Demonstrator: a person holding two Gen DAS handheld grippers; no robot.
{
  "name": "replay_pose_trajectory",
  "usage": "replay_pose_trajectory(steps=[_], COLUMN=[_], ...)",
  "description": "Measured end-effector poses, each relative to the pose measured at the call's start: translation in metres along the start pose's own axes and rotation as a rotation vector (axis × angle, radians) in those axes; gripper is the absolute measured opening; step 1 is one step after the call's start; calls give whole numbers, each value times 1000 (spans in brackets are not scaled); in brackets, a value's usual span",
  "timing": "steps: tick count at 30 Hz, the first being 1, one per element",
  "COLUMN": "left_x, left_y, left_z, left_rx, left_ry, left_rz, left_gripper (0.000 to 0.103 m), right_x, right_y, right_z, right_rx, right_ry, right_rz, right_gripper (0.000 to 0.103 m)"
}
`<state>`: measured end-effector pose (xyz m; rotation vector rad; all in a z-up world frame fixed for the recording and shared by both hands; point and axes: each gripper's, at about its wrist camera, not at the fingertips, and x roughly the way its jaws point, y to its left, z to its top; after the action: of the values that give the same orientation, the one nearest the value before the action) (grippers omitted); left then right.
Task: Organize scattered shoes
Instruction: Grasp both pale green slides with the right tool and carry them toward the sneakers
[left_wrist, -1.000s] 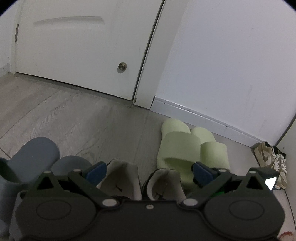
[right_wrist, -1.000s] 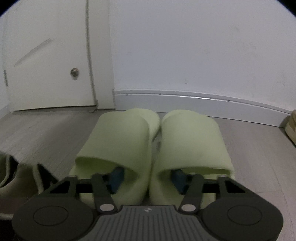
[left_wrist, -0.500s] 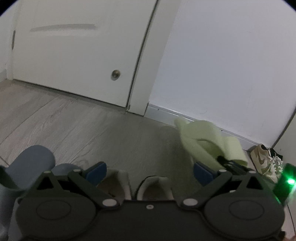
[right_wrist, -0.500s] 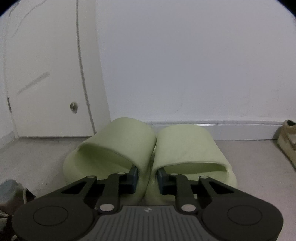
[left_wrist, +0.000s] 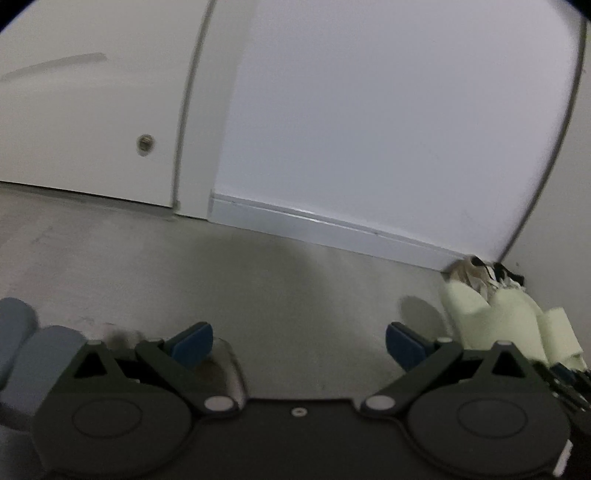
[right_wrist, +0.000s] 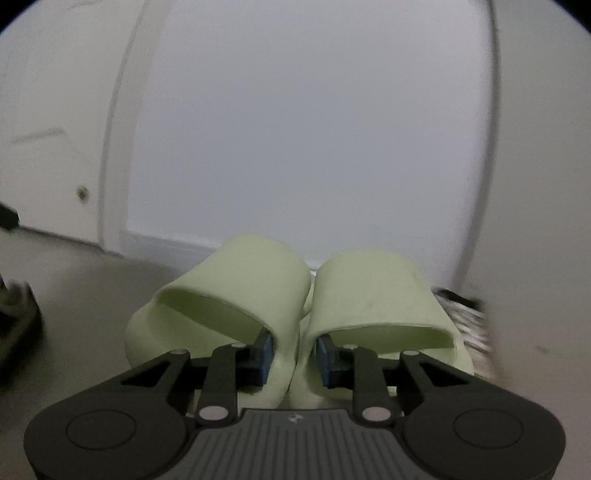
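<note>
A pair of light green slippers (right_wrist: 236, 284) hangs off the floor in my right gripper (right_wrist: 294, 350). Its blue pads squeeze the two inner side walls together, one finger inside each slipper, and the jaws are opening slightly with those walls still between them. In the left wrist view the same green slippers (left_wrist: 469, 306) show at the far right, near the corner. My left gripper (left_wrist: 299, 341) is open above bare floor, holding nothing. A blurred white sneaker (left_wrist: 227, 360) peeks out under its left finger. Blue-grey slippers (left_wrist: 26, 332) lie at the far left.
Tan sneakers (left_wrist: 476, 271) with dark laces sit in the wall corner, just behind the carried slippers. A white door (left_wrist: 92, 110) and a white baseboard (left_wrist: 314, 225) close off the far side. Grey wood floor (left_wrist: 258, 280) lies open between the shoes.
My right gripper shut on the inner walls of the green slippers, lifted them and carried them right towards the corner. The left gripper swung right, and the white sneakers slid mostly out of view.
</note>
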<state>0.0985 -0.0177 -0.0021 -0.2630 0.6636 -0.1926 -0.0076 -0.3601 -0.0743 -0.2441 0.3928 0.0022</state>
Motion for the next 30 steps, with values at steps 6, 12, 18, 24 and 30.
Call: replay_pose_trajectory(steps=[6, 12, 18, 24, 30], left_x=[8, 13, 19, 20, 21], left_y=[-20, -36, -41, -42, -41], left_z=[-2, 1, -2, -5, -7], left_rx=[36, 49, 52, 56, 60], left_ry=[24, 21, 37, 47, 54], left_rz=[-31, -58, -71, -74, -72], left_gripper=[101, 101, 101, 101, 101], right_x=[-28, -46, -46, -38, -31], right_y=[-51, -73, -84, -89, -109], right_z=[-32, -54, -71, -86, -105], right_rx=[48, 76, 96, 39, 146], right_ry=[100, 162, 175, 208, 278], right_rz=[-76, -91, -87, -68, -67], right_gripper=[28, 29, 29, 34, 41])
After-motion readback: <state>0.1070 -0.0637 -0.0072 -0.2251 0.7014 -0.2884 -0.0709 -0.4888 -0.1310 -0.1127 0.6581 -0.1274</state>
